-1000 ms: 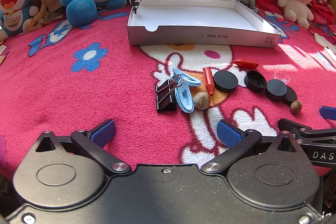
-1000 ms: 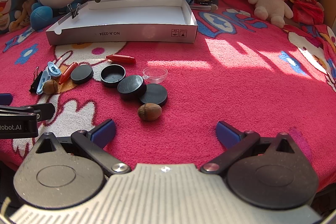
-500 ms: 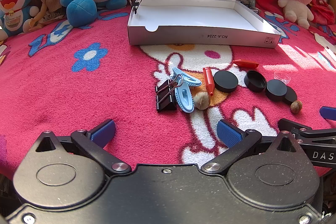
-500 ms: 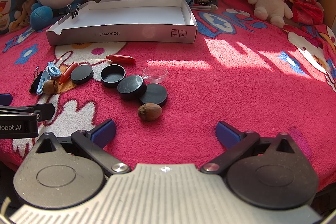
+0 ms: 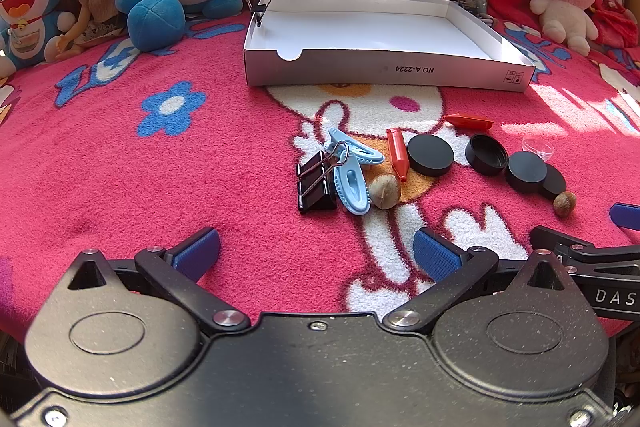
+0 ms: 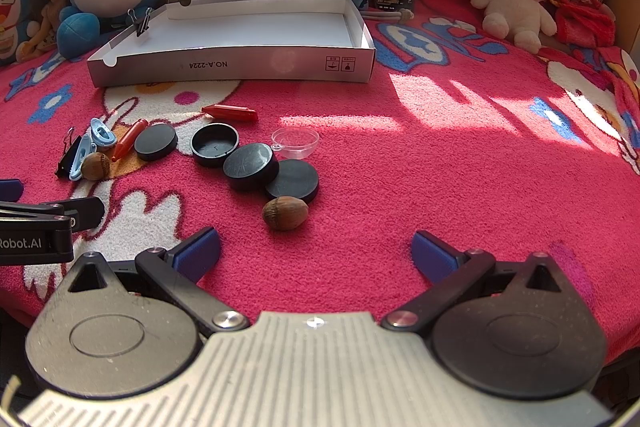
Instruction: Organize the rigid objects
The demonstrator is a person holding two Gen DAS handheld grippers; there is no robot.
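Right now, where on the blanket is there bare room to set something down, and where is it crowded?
Free: the white box floor, only a binder clip on its left wall; the blanket right of the clear cup. Crowded: from the black binder clip to the black lids and nut.

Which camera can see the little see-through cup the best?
The right wrist view shows it best: the clear cup lies whole near the middle of the picture, beside the black caps, with its rim and small tab visible. In the left wrist view the cup is small, far off to the right and faint against the blanket.
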